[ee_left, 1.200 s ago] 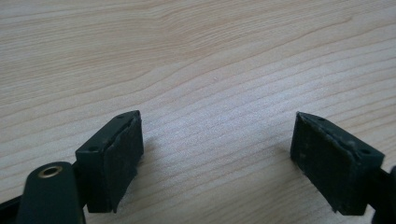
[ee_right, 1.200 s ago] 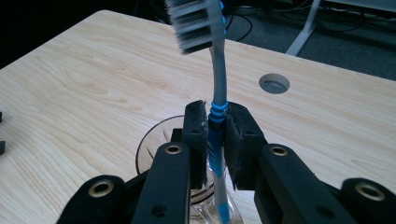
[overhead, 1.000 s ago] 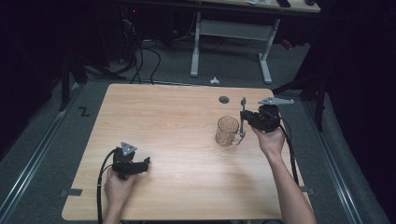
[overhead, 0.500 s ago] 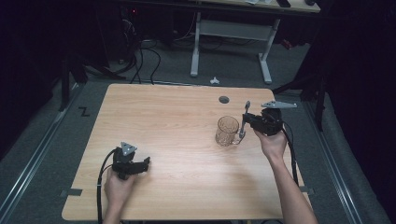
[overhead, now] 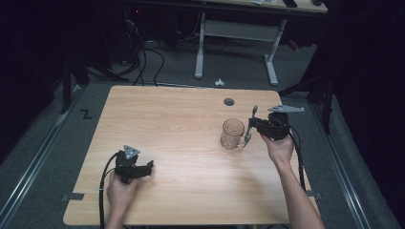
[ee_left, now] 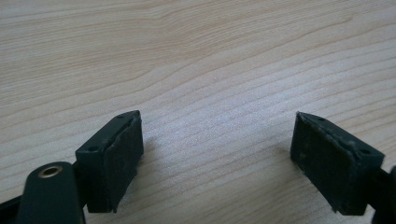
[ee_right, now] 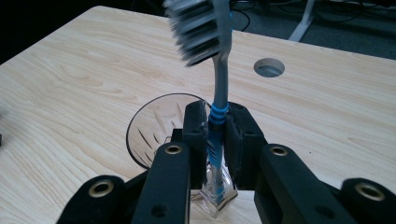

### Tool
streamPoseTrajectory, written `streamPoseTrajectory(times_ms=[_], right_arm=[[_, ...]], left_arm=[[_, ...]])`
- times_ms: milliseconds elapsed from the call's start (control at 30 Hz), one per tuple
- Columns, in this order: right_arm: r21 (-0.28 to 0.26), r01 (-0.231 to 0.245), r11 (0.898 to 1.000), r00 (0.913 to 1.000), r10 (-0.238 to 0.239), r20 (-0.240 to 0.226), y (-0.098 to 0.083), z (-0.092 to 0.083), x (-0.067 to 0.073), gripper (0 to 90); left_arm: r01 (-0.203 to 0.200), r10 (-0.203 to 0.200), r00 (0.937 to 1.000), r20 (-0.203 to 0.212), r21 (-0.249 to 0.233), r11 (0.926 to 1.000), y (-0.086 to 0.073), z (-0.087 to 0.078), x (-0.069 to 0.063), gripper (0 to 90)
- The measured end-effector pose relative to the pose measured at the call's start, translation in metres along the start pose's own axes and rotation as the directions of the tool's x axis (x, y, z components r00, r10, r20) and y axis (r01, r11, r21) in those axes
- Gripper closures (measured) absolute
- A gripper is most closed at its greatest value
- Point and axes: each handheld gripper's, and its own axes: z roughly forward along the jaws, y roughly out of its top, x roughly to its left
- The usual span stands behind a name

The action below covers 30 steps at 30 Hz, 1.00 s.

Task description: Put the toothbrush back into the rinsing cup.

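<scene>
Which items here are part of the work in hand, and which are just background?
In use:
- toothbrush, clamped in the right claw
- glass mug, beside that claw

Not in use:
- left claw, open over bare table
- cable hole in the tabletop
- white desk frame and cables behind

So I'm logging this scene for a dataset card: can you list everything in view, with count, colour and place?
toothbrush: one, grey with blue grip, clamped in the right gripper, head up
glass mug: one, clear, right half of the table, just left of the right gripper
table: one, light wood, round hole near its far edge
desk frame: one, white, on the floor beyond the table
left gripper: one, black, jaws open over bare wood, near left
right gripper: one, black, shut on the toothbrush
hands: two, one behind each gripper
</scene>
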Motion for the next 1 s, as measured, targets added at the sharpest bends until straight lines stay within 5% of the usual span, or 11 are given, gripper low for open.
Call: streamPoseTrajectory(times_ms=[1000], right_arm=[[0.06, -0.026, 0.998, 0.9996, 0.026, -0.012, -0.013, 0.014, -0.002, 79.1]], left_arm=[[0.0, 0.0, 1.0, 0.0, 0.0, 1.0, 0.0, 0.0, 0.0, 17.8]])
